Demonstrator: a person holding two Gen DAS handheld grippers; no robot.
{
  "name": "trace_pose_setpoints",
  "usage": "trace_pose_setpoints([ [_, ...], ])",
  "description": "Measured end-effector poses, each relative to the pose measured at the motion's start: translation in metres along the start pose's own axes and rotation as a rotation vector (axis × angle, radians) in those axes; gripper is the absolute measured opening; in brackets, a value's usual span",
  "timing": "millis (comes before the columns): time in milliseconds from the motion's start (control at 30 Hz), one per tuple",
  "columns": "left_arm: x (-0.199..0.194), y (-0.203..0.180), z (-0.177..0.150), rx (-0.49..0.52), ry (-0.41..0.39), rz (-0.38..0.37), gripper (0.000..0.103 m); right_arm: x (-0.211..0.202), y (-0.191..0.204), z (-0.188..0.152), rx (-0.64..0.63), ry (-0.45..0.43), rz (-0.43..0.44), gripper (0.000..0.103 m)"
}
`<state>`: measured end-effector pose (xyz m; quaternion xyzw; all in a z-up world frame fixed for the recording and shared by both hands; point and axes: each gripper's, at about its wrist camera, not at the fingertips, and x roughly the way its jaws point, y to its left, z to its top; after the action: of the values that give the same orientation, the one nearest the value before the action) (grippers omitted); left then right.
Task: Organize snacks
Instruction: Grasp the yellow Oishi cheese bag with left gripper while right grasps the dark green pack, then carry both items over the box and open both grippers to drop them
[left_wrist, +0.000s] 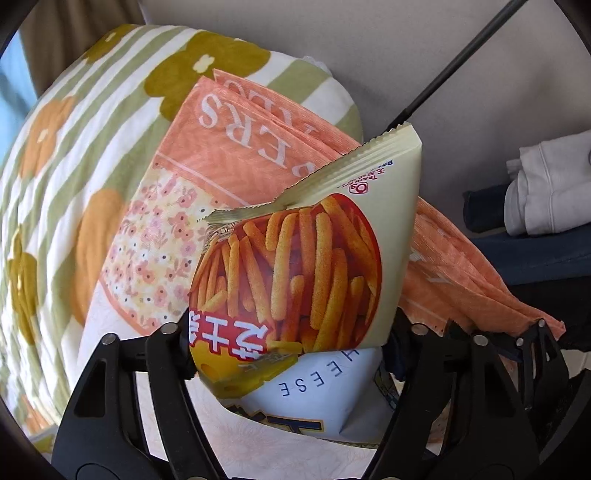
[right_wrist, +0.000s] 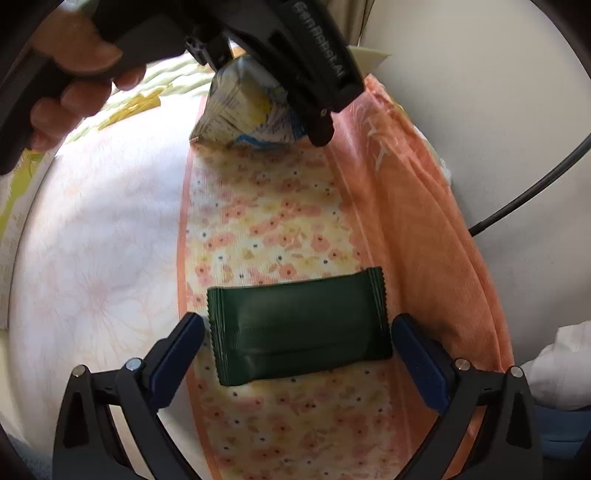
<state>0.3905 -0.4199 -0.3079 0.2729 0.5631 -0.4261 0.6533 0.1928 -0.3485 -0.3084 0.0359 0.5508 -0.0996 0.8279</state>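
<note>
Bedding is filling both views: a green-striped floral quilt (left_wrist: 74, 155) is lying at nine o'clock, a peach floral cloth bag (right_wrist: 266, 221) is spreading over it, and a pale wall (left_wrist: 369, 55) is rising behind. Your left gripper (left_wrist: 291, 339) is clamping a cheese-stick snack bag (left_wrist: 295, 266), holding it above the cloth bag with a white packet (left_wrist: 325, 398) under it. Your right gripper (right_wrist: 299, 343) is standing open around a dark green packet (right_wrist: 299, 325), which is lying flat on the floral panel, fingers (right_wrist: 177, 354) just beside its ends. White clothing (left_wrist: 546, 192) is sitting at three o'clock.
</note>
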Motion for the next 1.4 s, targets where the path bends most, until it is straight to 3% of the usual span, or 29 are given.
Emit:
trace_pose_setpoints([
  [233, -0.004, 0.004, -0.013, -0.007, -0.007, 0.035, 0.066, 0.002, 0.0, 0.001, -0.01, -0.006, 0.025, 0.098],
  [300, -0.006, 0.007, -0.016, -0.018, -0.008, 0.039, 0.065, 0.001, 0.0, -0.002, -0.018, -0.015, 0.042, 0.09],
  [433, -0.009, 0.011, -0.022, -0.041, -0.006, 0.052, 0.063, -0.001, 0.0, -0.005, -0.03, -0.028, 0.059, 0.086],
  [667, -0.016, 0.017, -0.034, -0.096, -0.006, 0.061, 0.061, -0.005, 0.004, -0.01, -0.045, -0.047, 0.074, 0.07],
  [900, -0.027, 0.019, -0.046, -0.139, -0.019, 0.072, 0.06, -0.013, -0.005, -0.015, -0.038, -0.049, 0.097, 0.066],
  [1200, -0.086, 0.007, -0.062, -0.167, -0.104, 0.135, 0.06, -0.031, -0.018, -0.007, -0.023, -0.064, 0.14, 0.065],
  [1400, -0.14, 0.005, -0.084, -0.233, -0.187, 0.171, 0.06, -0.067, -0.019, 0.003, -0.067, -0.112, 0.169, 0.065],
])
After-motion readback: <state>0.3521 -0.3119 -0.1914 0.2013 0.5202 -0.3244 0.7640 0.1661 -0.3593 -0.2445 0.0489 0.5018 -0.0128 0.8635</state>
